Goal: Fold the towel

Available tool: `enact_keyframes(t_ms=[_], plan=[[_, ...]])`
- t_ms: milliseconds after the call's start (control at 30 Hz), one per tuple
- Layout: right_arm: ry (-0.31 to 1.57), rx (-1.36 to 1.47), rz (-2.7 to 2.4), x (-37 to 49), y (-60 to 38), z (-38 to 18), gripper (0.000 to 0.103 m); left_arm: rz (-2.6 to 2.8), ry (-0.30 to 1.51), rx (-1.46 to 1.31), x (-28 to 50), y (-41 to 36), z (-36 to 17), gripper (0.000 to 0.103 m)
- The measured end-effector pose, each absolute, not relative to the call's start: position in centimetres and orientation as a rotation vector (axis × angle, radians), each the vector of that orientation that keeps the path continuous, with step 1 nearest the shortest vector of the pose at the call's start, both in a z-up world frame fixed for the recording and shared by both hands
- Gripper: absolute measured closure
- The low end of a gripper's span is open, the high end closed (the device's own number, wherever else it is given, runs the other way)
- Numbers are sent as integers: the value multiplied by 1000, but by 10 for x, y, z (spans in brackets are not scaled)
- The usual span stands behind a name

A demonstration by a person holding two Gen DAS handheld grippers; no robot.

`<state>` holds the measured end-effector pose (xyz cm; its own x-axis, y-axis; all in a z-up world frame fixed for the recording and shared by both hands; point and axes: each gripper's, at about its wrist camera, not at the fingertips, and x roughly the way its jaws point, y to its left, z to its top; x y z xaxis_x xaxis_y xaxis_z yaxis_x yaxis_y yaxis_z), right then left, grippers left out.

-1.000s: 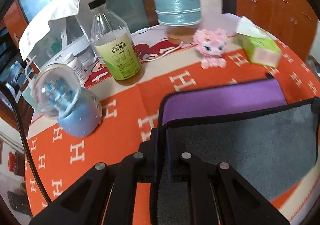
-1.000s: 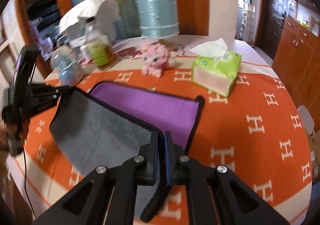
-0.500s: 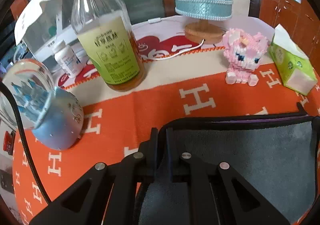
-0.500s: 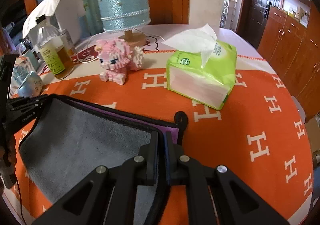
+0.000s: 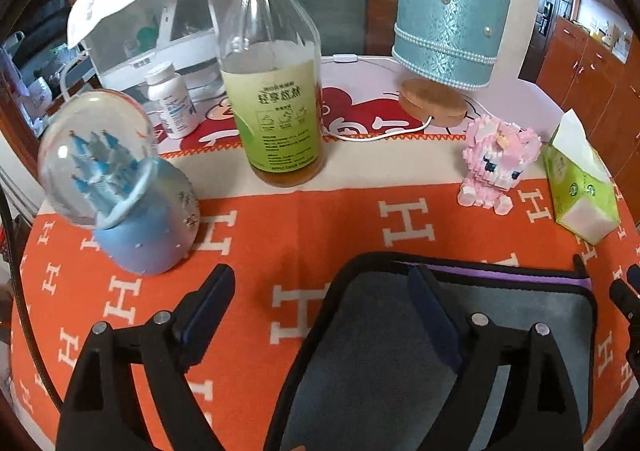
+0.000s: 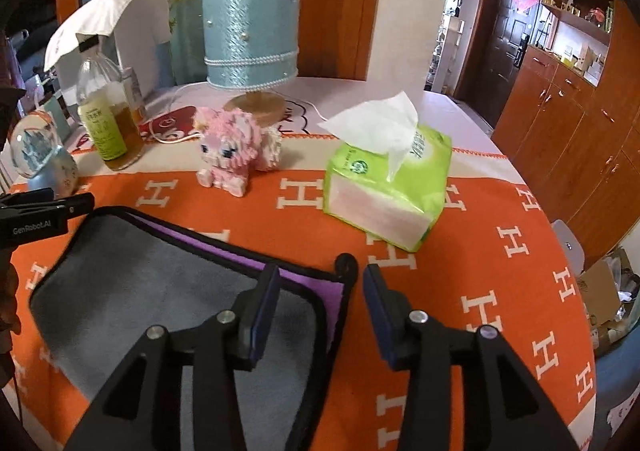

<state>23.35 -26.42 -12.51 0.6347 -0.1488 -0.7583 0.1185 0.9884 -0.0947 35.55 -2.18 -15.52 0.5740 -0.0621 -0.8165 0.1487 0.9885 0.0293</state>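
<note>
The towel [image 6: 132, 291] lies folded on the orange cloth [image 6: 500, 291], grey side up, only a thin purple strip showing along its far edge. Both grippers stand wide open and hold nothing: the left gripper [image 5: 324, 291] straddles the towel's left corner, the right gripper [image 6: 320, 283] its right corner. The towel's near edge is hidden behind the gripper frames.
</note>
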Motion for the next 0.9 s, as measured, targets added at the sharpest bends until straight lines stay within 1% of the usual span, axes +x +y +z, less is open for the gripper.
enact_keyframes(t_ms=[300,600,667,733,800,867,900], plan=[[852,-43,-107,211,-238,-94,59,-154,941,86,322,-19,-119,15],[836,-27,-90,182,-226,-62,57,-179,890,69,268,-15,-77,15],[838,-19,-82,175,-224,-55,56,-175,865,62,253,-13,-65,13],[839,-2,-74,166,-223,-48,50,-171,847,55,239,-11,-54,1],[832,15,-73,156,-223,-40,41,-163,815,56,221,-9,-40,1],[829,29,-75,145,-223,-32,37,-161,803,59,207,-8,-30,1],[827,34,-74,141,-223,-29,36,-166,802,57,201,-8,-26,1]])
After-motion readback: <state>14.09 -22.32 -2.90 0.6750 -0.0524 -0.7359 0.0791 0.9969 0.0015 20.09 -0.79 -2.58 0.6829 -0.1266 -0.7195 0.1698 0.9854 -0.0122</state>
